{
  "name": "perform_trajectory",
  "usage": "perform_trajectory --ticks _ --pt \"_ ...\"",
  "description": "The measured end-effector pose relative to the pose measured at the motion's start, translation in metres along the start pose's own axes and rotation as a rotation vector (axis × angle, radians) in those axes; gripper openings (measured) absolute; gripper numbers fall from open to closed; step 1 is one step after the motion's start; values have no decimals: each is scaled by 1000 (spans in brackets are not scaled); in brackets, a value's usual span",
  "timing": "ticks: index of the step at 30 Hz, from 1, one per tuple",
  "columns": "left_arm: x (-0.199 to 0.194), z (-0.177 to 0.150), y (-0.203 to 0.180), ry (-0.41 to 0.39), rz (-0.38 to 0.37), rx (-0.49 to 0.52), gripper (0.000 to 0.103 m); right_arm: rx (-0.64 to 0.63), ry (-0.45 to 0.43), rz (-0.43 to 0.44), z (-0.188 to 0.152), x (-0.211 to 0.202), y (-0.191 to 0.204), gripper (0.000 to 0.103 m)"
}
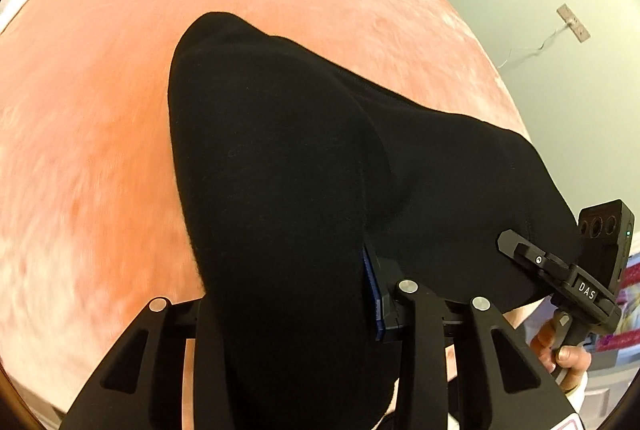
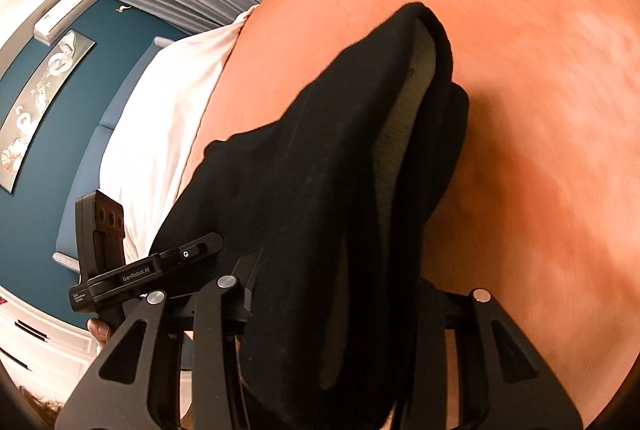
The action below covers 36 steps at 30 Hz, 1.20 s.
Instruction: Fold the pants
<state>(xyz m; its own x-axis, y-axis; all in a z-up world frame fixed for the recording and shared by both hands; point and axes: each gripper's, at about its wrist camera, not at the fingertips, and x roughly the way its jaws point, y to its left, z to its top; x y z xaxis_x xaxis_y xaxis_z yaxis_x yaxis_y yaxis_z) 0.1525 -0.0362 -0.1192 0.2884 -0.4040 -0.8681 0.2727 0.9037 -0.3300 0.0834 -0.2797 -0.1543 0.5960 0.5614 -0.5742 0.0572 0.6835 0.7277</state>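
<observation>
The left tool (image 1: 320, 310) is matte black metal with round silver pivot pins; its jaws are closed on a thick fold of the black pants (image 1: 280, 158), and the fabric buries the fingertips, so only a blue pad edge shows. The right tool (image 2: 320, 310), built alike, is likewise clamped on the pants (image 2: 320, 190), cloth draping over both its fingers and hiding the tips. In each view the other tool shows at the edge, a boxy black camera block on a handle, with a few fingers of the person's hand (image 1: 568, 358) wrapped round the grip; the rest of the hand is cut off.

The pants are soft, knit-looking, dull black, bunched into rounded humps and lifted at the near end, trailing away onto the bed (image 1: 100, 90). A paler fleecy lining (image 2: 404, 134) shows inside one open fold. The bed cover is salmon-orange, plush and mottled, partly blurred. A white pillow (image 2: 172, 102) lies at its far edge.
</observation>
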Motion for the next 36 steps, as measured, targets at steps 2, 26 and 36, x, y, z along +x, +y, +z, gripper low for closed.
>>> perform_trajectory --ticks 2,26,36 --pt "-1 -9 -4 -9 24 16 34 18 1 1 -7 0 -7 38" --pt "24 -17 15 -59 8 -45 58 18 -63 19 -16 0 -45 45" --pt "-16 -48 17 -50 -112 -87 31 2 -55 37 -48 -37 -29 39"
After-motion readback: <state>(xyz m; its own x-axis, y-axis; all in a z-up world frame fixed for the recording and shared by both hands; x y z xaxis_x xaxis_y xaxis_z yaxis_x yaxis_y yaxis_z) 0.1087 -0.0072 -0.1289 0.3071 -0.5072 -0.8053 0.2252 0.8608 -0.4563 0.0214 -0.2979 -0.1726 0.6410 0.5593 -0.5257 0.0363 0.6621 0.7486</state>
